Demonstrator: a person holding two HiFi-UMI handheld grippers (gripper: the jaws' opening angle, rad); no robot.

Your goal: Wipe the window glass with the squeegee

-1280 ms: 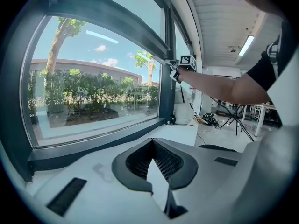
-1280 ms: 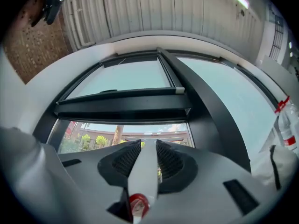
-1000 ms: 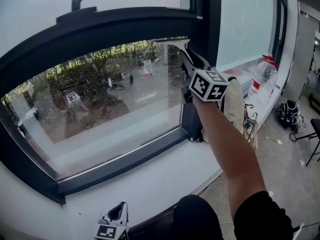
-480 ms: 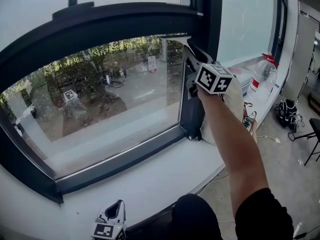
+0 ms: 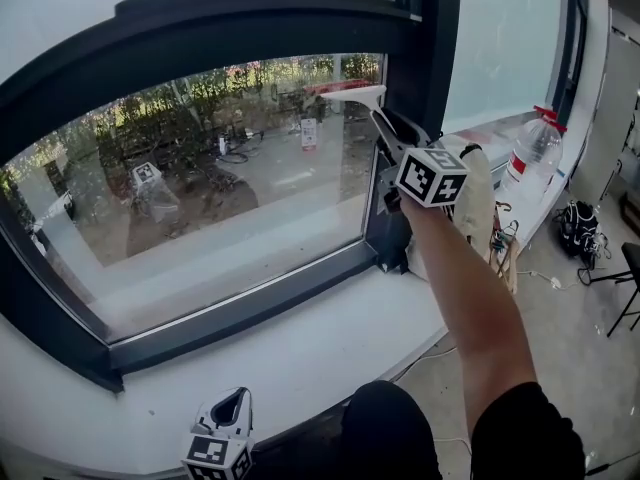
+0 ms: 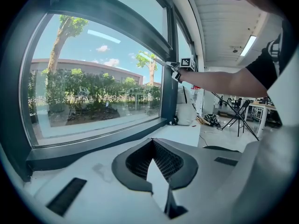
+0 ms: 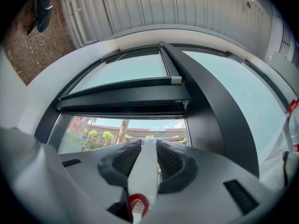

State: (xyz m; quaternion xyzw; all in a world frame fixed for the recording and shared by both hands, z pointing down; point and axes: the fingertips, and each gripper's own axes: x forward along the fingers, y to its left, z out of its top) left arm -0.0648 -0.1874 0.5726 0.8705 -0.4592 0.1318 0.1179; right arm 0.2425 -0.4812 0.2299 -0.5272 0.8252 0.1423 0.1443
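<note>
My right gripper [image 5: 395, 143] is clamped on the handle of the white plastic squeegee [image 5: 352, 91]. The blade lies at the top right of the clear window glass [image 5: 200, 188], near the dark window frame [image 5: 432, 58]. My left gripper [image 5: 228, 410] has its jaws together and empty, low by the white sill [image 5: 300, 353].

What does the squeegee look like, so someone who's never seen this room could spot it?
Find the big dark-framed window and go to the upper right corner of its glass, beside the dark upright post. There the squeegee, a level white bar, sits at the glass, its handle slanting down into the right gripper. It's the only white bar; the clear bottle stands farther right.
</note>
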